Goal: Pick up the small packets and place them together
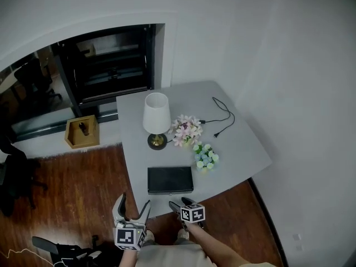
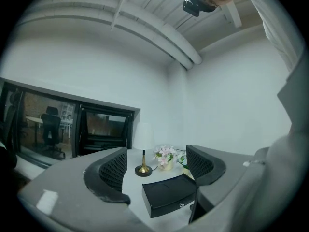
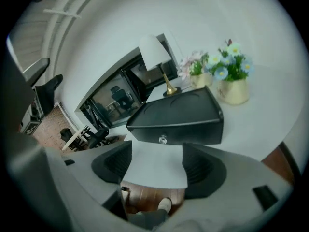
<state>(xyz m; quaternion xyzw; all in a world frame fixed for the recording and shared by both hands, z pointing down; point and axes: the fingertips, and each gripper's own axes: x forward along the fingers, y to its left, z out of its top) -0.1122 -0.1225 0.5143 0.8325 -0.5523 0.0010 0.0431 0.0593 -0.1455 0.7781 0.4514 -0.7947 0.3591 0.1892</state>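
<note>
No small packets show in any view. A shut black box (image 1: 169,179) with a small front clasp lies near the front edge of the grey table (image 1: 245,149). My left gripper (image 1: 135,200) hangs off that edge, over the wooden floor, open and empty; in the left gripper view its jaws (image 2: 157,170) frame the black box (image 2: 169,195) from a distance. My right gripper (image 1: 179,203) sits just in front of the table edge, open with nothing between its jaws. In the right gripper view, the black box (image 3: 181,115) stands close ahead of the right gripper (image 3: 157,166).
Behind the box stand a white-shaded brass lamp (image 1: 156,115), pink flowers (image 1: 186,129) and blue flowers (image 1: 206,157) in a small pot. A black cable (image 1: 222,115) lies at the back right. A wooden crate (image 1: 82,131) sits on the floor at left.
</note>
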